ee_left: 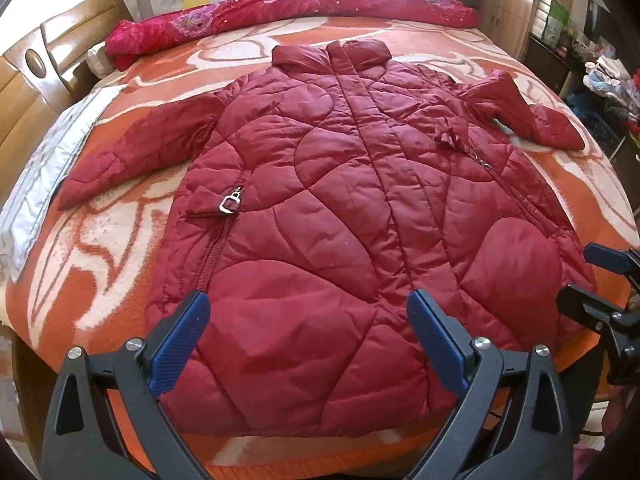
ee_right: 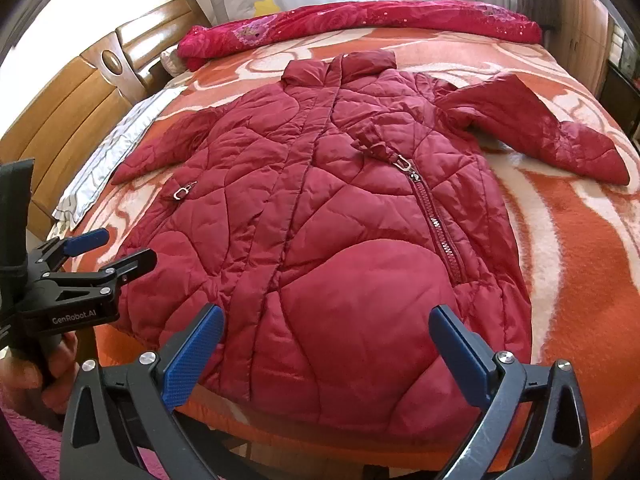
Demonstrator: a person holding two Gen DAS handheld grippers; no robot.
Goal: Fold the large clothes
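Observation:
A dark red quilted coat (ee_left: 340, 208) lies flat, front up, on the bed, collar at the far side, both sleeves spread outward. It also fills the right wrist view (ee_right: 328, 216). My left gripper (ee_left: 308, 312) is open and empty, hovering above the coat's hem near the left side. My right gripper (ee_right: 326, 328) is open and empty above the hem's right part. The right gripper shows at the right edge of the left wrist view (ee_left: 592, 276). The left gripper shows at the left of the right wrist view (ee_right: 120, 248).
The bed carries an orange and white blanket (ee_left: 120, 240). A rolled pink-red quilt (ee_left: 280, 16) lies along the far edge. A wooden headboard (ee_left: 32, 92) stands at the left, a cluttered shelf (ee_left: 608, 80) at the right.

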